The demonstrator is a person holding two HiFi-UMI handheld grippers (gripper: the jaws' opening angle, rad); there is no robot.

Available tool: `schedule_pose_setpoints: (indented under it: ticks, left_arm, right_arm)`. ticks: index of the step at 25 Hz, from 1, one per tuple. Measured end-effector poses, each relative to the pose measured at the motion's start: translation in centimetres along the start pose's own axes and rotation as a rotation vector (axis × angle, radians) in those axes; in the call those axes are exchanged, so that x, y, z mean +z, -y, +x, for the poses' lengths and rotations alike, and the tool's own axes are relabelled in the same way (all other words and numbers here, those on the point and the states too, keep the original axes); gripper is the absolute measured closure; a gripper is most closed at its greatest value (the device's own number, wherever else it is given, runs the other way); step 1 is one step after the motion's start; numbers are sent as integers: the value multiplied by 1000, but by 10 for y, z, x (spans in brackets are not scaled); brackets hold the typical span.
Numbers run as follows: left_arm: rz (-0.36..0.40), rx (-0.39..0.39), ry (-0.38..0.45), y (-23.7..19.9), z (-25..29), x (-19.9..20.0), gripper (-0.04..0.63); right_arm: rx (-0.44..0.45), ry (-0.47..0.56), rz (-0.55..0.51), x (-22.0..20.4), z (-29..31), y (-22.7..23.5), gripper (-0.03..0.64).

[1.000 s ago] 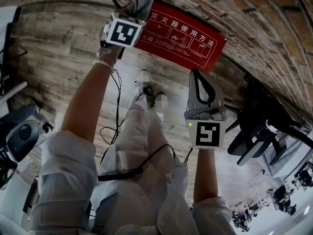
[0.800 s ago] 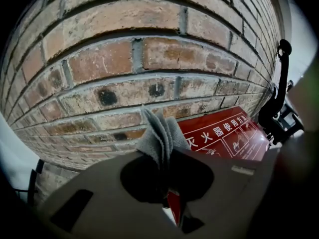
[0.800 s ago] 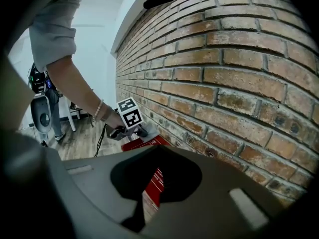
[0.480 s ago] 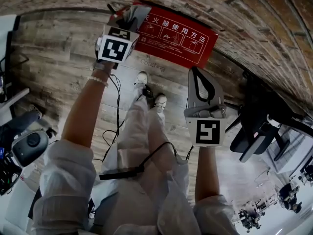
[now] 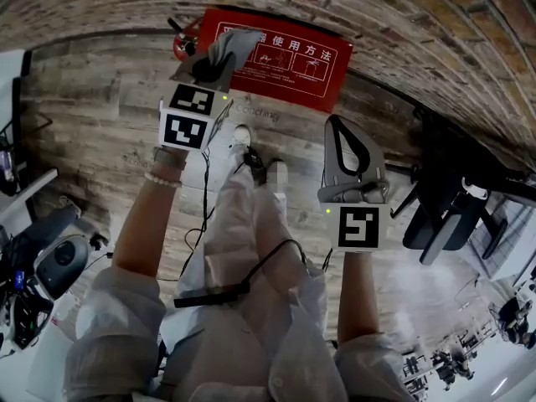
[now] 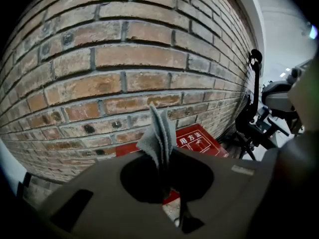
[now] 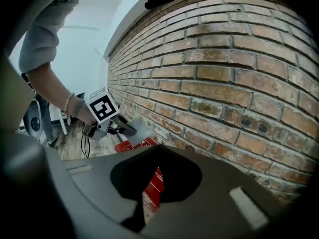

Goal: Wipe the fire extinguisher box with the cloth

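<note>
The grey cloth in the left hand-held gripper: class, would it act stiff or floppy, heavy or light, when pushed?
Probably floppy: the cloth folds and creases where the left hand-held gripper pinches it. Likely light: a narrow pinch holds its free end up. Its fuzzy face may drag, not slip, on the fire extinguisher box.

A red-brown brick wall [image 5: 402,15] with grey mortar lines runs across the top of the head view and down its right side. At its foot lies a floor of weathered grey-brown wooden planks [image 5: 84,107]. A black office chair [image 5: 444,216] stands near the wall on the right, where the planks give way to paler, glossier flooring [image 5: 435,308]. A white ceiling [image 6: 284,19] meets the wall's upper edge.
</note>
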State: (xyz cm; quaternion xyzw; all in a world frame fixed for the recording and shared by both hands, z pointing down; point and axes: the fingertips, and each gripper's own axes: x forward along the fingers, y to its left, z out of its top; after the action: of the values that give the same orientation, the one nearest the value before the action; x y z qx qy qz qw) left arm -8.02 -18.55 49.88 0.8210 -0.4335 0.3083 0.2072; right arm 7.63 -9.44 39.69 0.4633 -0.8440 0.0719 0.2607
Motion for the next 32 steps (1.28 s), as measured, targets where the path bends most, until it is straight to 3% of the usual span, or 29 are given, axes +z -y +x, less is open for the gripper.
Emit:
schedule_pose_setpoints:
  ticks: [12,17,27,32]
  left_arm:
    - [-29,-218,0,123,31,7,583]
    - [-62,-294,-37,166,51,-4,583]
    - [-159,-341,-141,206,96,-43,583]
    - [-214,-320,-190,213,112,-60,583]
  right_arm:
    - [-77,-31,53,-32,-36,22,609]
    - [-118,-43,79,-46,-49,32,609]
    - [-162,-68,117,-77,-66,48,609]
    - [-166,-76,138,-87,-71,50,609]
